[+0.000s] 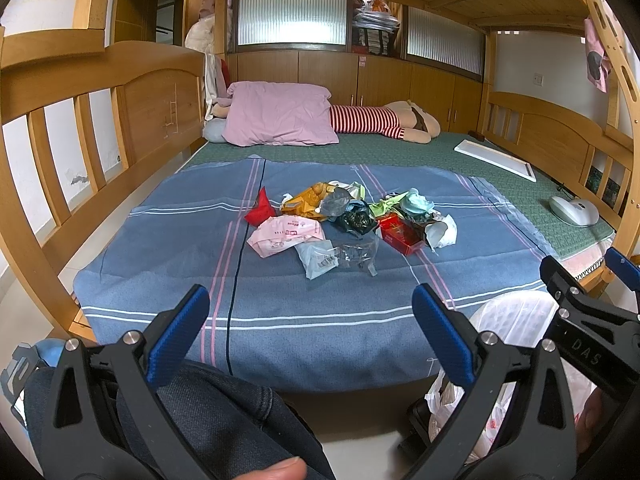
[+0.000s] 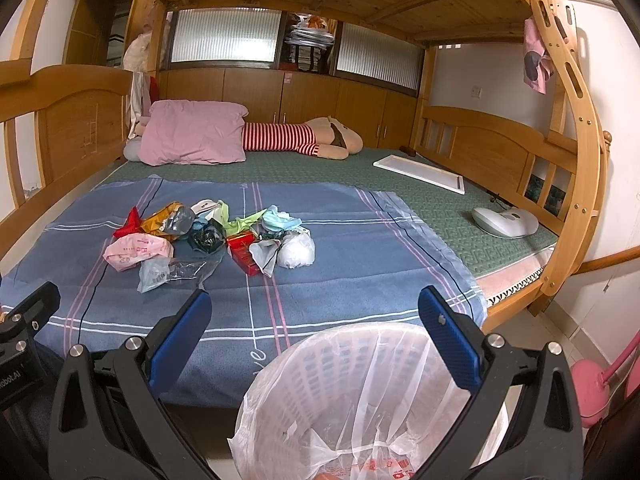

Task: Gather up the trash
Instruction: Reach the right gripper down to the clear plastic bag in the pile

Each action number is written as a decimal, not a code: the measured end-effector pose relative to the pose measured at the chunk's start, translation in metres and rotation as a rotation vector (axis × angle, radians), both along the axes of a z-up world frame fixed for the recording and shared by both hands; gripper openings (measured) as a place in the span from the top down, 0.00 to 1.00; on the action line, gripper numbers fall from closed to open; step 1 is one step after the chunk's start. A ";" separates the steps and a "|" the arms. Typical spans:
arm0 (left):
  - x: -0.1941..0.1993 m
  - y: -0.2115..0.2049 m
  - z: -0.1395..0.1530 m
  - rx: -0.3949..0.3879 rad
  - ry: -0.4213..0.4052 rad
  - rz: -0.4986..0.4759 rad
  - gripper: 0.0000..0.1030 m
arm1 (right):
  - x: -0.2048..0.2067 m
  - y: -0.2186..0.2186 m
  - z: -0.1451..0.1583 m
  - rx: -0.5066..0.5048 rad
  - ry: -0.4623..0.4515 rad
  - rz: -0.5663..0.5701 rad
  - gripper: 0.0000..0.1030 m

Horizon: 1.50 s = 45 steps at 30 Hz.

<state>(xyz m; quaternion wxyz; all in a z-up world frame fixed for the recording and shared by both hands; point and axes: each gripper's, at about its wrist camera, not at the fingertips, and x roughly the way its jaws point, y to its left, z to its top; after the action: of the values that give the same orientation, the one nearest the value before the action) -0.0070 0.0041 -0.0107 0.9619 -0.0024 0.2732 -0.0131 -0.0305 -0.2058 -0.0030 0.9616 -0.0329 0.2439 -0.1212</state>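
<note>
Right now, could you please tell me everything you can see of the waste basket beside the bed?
The waste basket is a round white plastic bin with slotted lattice walls, lined with a thin translucent white bag that drapes over its rim and carries red print low at the front. It stands upright on the floor at the foot of the bed, mouth open. No trash shows inside. The open right gripper is above its rim, not touching it. In the left wrist view only its rim shows.

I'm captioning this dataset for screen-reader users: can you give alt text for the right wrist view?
An open right gripper hovers above a white bin lined with a plastic bag at the foot of a wooden bunk bed. A pile of crumpled wrappers lies on the blue plaid blanket; a pink pillow lies behind.
</note>
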 end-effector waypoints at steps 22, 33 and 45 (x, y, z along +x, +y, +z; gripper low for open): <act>0.075 0.076 -0.012 -0.163 0.097 0.060 0.03 | 0.035 -0.024 0.011 0.119 0.043 -0.025 0.02; 0.177 0.145 -0.018 -0.265 0.118 0.154 0.35 | 0.130 0.028 -0.013 0.185 0.171 0.076 0.08; 0.198 0.205 -0.050 -0.519 0.260 0.188 0.08 | 0.270 0.114 -0.141 0.518 0.540 -0.028 0.08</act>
<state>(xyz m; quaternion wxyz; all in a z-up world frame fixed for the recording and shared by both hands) 0.1909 0.2087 -0.0607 0.8832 -0.2751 0.3799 0.0069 0.2396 -0.0919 -0.1444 0.8373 0.1839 0.5118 -0.0558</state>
